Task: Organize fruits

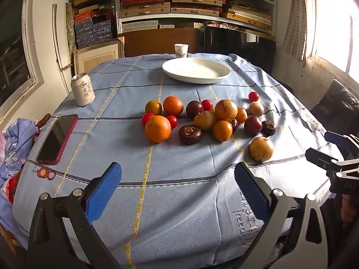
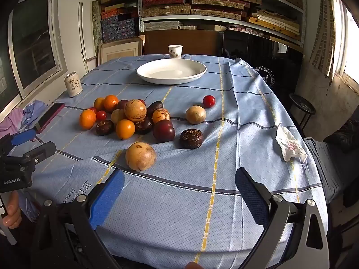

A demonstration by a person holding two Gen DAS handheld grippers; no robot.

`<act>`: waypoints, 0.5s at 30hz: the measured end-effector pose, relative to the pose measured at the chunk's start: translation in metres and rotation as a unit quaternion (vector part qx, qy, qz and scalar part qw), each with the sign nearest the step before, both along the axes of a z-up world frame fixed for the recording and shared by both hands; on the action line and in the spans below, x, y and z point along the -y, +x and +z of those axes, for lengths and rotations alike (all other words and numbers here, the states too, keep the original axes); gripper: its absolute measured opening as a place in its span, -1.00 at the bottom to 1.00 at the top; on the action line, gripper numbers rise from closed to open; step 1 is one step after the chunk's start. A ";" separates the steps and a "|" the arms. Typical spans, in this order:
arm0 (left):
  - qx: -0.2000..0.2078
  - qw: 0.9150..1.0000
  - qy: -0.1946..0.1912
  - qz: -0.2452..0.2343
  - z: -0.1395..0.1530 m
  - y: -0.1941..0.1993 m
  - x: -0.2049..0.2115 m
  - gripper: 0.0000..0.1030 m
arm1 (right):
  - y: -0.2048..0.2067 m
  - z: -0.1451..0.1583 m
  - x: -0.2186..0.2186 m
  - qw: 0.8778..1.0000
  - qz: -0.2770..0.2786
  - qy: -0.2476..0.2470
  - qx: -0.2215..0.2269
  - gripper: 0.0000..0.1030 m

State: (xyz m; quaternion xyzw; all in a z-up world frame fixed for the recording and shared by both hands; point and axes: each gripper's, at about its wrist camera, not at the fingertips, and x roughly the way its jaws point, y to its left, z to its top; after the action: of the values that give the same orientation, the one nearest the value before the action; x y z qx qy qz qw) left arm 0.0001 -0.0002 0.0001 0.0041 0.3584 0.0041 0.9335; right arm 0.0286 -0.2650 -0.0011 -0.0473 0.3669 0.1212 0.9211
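A pile of mixed fruit [image 1: 208, 118] lies mid-table on the blue cloth: oranges [image 1: 157, 129], tan round fruits [image 1: 261, 149], dark purple ones [image 1: 190, 134] and small red tomatoes [image 1: 253, 96]. The pile also shows in the right wrist view [image 2: 134, 118], with one tan fruit [image 2: 140, 156] nearest. An empty white plate [image 1: 196, 70] [image 2: 171, 70] sits behind the pile. My left gripper [image 1: 177, 190] is open and empty over the near table edge. My right gripper [image 2: 179, 192] is open and empty, also at the near edge, right of the left one.
A drink can [image 1: 82, 89] and a phone in a red case [image 1: 58, 139] lie at the left. A paper cup [image 1: 181, 50] stands behind the plate. A crumpled tissue [image 2: 290, 144] lies at the right edge. Shelves of boxes stand behind the table.
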 end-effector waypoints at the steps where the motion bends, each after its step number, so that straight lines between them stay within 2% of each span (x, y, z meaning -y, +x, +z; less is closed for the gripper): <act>1: 0.001 1.000 0.003 0.001 0.000 0.000 0.000 0.92 | 0.000 0.000 0.000 1.000 0.000 0.000 0.000 0.93; 15: 0.005 1.000 0.010 -0.003 -0.002 -0.003 -0.006 0.92 | 0.002 0.000 0.001 1.000 0.002 0.001 -0.004 0.93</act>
State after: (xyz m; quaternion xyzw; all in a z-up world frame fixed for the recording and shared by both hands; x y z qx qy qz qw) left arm -0.0026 0.0059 -0.0021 0.0148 0.3534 0.0050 0.9353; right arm 0.0302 -0.2656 -0.0007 -0.0465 0.3705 0.1236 0.9194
